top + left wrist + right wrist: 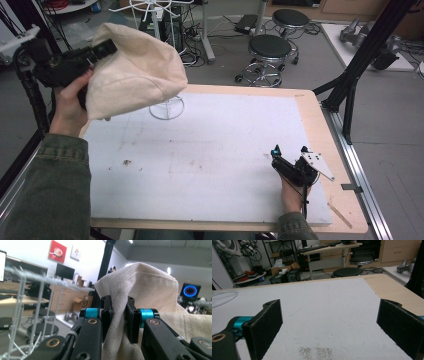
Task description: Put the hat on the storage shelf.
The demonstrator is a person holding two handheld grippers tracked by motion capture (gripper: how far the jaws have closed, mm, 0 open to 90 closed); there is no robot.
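item: cream canvas cloth bag, clamped in my left tongs above the white foam surface, placement pending; right tongs wide, idle.

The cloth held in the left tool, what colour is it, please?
Plain cream cloth, clearest in the left gripper view.

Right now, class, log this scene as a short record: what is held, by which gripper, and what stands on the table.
held thing: cream cloth bag, lifted above the table
left gripper: shut on the bag's fabric
right gripper: open, low over the white table mat, nothing between its fingers
on the table: white wire stand at the far edge, below the bag
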